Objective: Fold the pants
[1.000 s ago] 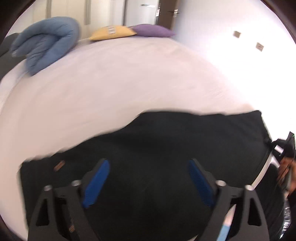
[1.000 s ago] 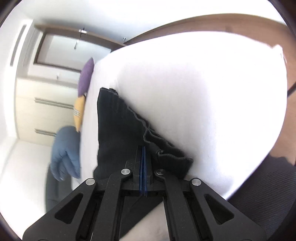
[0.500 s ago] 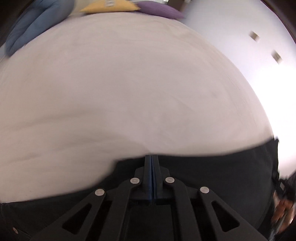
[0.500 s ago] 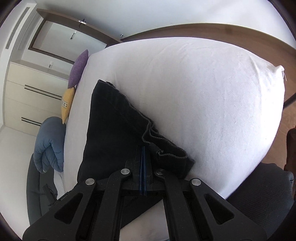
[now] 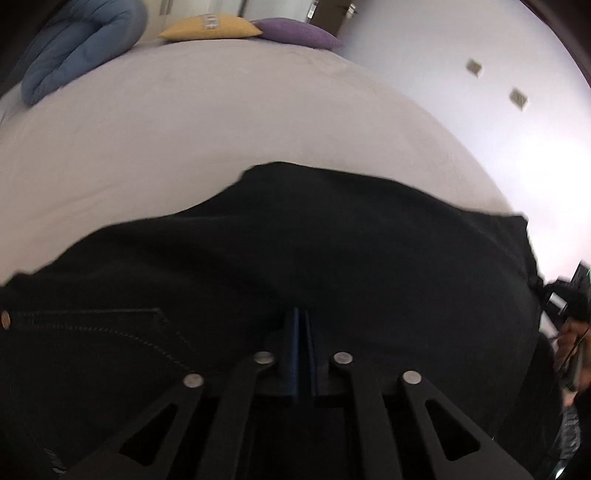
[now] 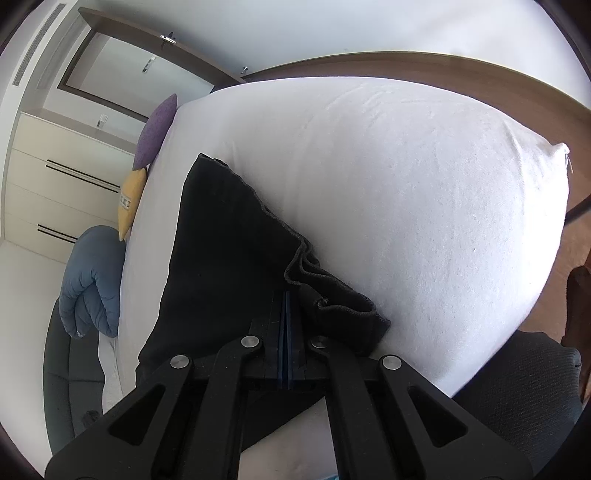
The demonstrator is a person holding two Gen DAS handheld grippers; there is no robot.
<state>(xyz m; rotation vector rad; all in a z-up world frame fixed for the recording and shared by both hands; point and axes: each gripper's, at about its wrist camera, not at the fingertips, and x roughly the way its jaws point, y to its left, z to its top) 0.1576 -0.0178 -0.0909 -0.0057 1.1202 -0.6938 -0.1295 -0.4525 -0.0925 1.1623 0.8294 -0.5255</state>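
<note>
Black pants [image 5: 314, 251] lie across the near part of a white bed [image 5: 221, 122]. In the left wrist view they fill the lower half, with a stitched pocket and a rivet at the left. My left gripper [image 5: 302, 317] is shut, its blue pads pinched on the pants fabric. In the right wrist view the pants [image 6: 221, 236] run away from me as a folded strip, with the hem ends bunched just right of the fingers. My right gripper [image 6: 286, 299] is shut on the pants near that hem end.
A rolled blue duvet [image 5: 74, 55], a yellow pillow [image 5: 210, 27] and a purple pillow [image 5: 295, 35] lie at the far end of the bed. A dark chair [image 6: 66, 369] stands by the bed's left side. A white cupboard [image 6: 48, 192] is behind.
My left gripper was open above the pants one second ago and has since shut on the fabric. The pants' far edge now lies further up the bed. My right gripper stays shut.
</note>
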